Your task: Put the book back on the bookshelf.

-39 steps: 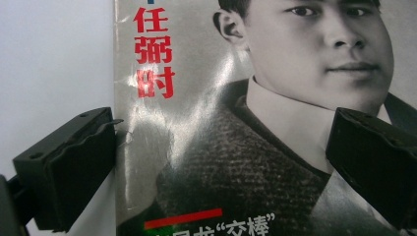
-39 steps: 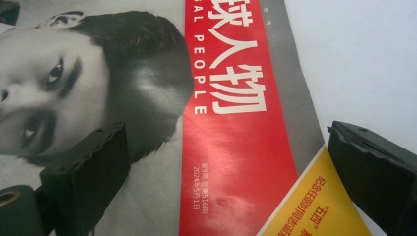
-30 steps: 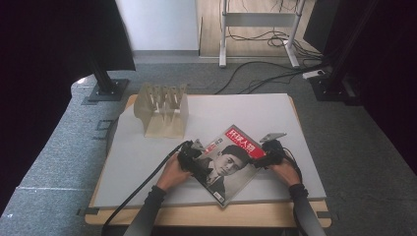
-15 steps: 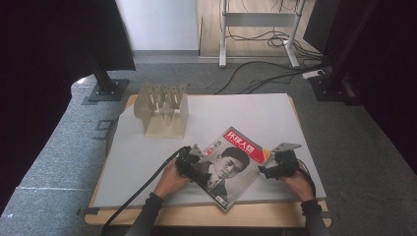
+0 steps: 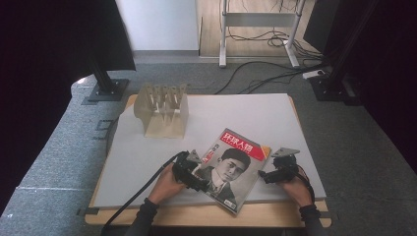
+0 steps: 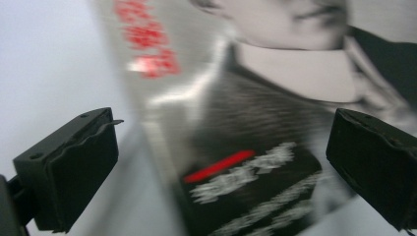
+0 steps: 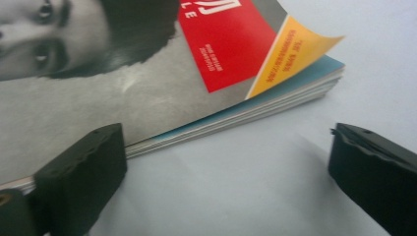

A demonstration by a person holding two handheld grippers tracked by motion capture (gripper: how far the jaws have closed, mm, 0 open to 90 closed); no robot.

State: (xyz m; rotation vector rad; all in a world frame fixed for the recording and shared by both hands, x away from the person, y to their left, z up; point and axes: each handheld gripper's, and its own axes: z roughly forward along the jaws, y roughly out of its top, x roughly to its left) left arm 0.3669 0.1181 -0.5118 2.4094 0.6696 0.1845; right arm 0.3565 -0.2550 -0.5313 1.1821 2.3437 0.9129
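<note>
A magazine [image 5: 232,166] with a black-and-white portrait and a red title block lies tilted on the grey mat [image 5: 255,113]. My left gripper [image 5: 195,174] is at its left edge. In the left gripper view its jaws stand wide apart, open [image 6: 226,132], with the blurred cover [image 6: 255,123] between and beyond them. My right gripper [image 5: 266,176] sits just right of the magazine, open [image 7: 226,152]. In the right gripper view the page edges [image 7: 236,118] run close past the left jaw, and the cover's yellow corner [image 7: 300,49] curls up.
A pale wooden rack [image 5: 162,111] with upright slots stands at the mat's far left. The table's wooden front edge [image 5: 196,217] runs just behind my hands. Cables and black stand feet [image 5: 105,89] lie on the floor beyond.
My right gripper has drawn back from the magazine's right edge, toward the table's front right. The left gripper has stayed at the left edge and the magazine has barely shifted.
</note>
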